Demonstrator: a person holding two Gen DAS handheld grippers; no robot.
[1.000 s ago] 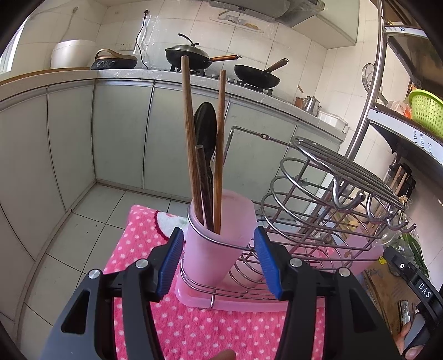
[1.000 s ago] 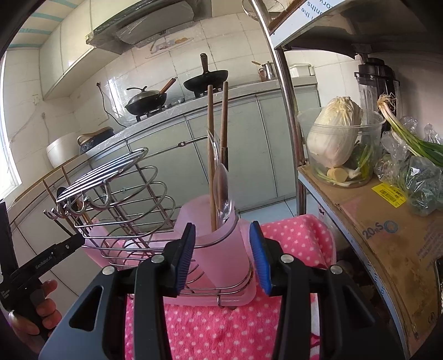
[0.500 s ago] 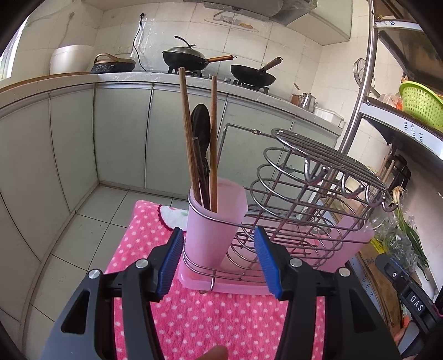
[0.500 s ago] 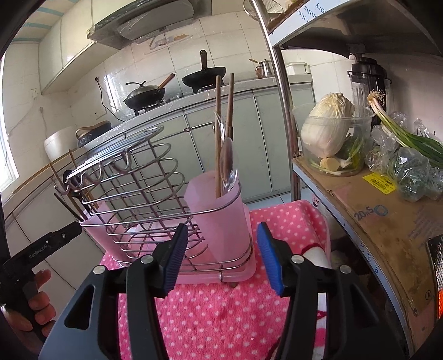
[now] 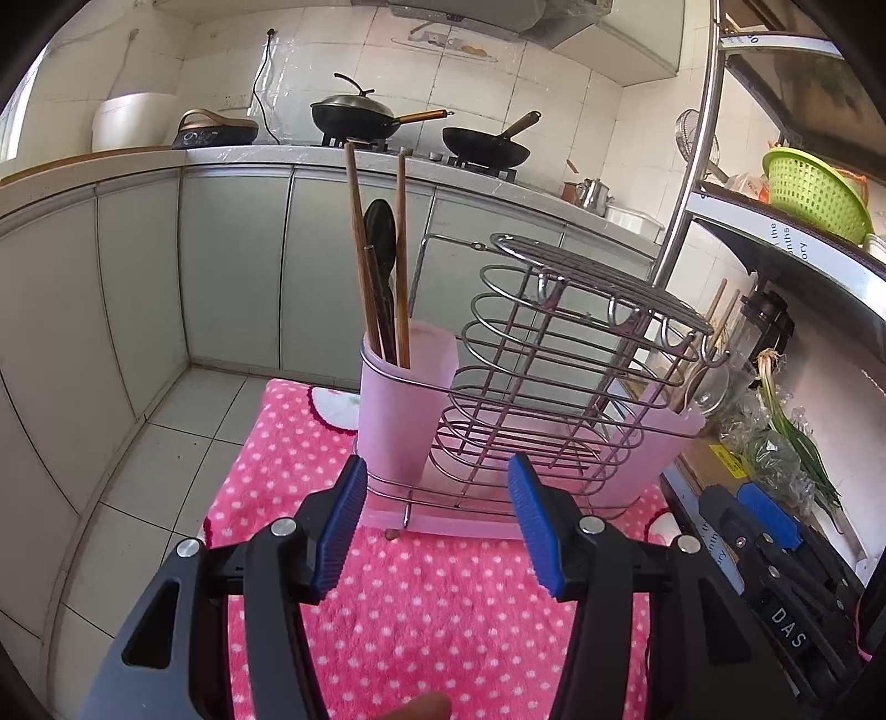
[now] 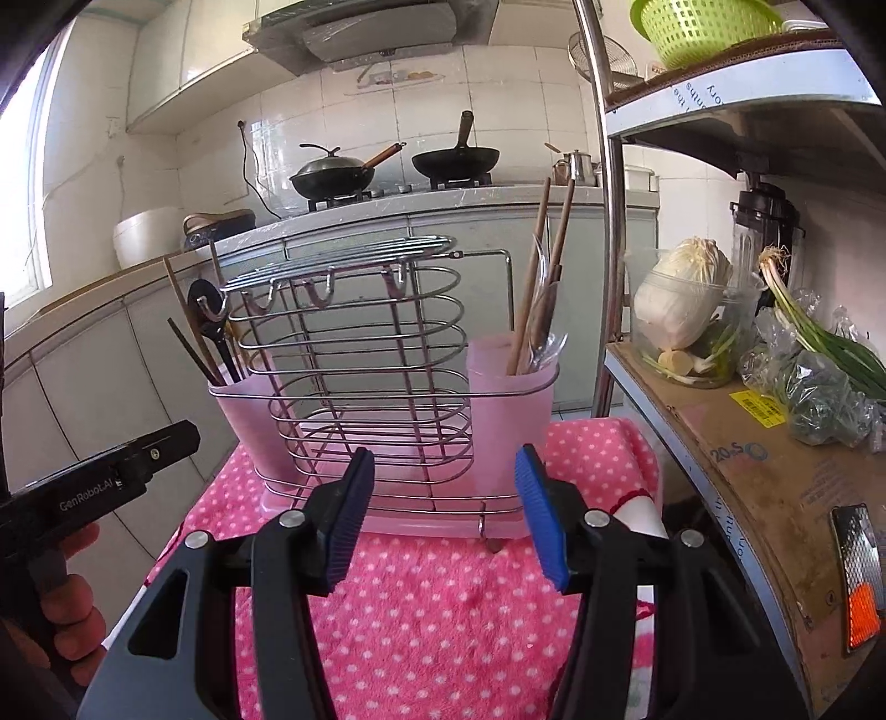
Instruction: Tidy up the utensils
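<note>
A wire utensil rack (image 5: 554, 360) (image 6: 354, 343) stands on a pink dotted cloth (image 5: 421, 603) (image 6: 432, 609), with a pink cup at each end. The left cup (image 5: 404, 404) (image 6: 243, 410) holds wooden chopsticks (image 5: 357, 249) and a black spoon (image 5: 382, 232). The right cup (image 5: 659, 443) (image 6: 509, 410) holds chopsticks (image 6: 545, 266) and a clear spoon (image 6: 545, 332). My left gripper (image 5: 437, 526) is open and empty, a short way in front of the rack. My right gripper (image 6: 443, 515) is open and empty too, also short of the rack.
A metal shelf (image 6: 747, 443) on the right carries cabbage in a bowl (image 6: 684, 299), bagged greens (image 6: 819, 382) and a green basket (image 6: 703, 25). Grey cabinets and a counter with two woks (image 5: 354, 116) lie behind. Tiled floor (image 5: 144, 459) drops away left of the cloth.
Both grippers have pulled back from the pink cups, so the whole rack now shows. The right gripper's jaws have widened.
</note>
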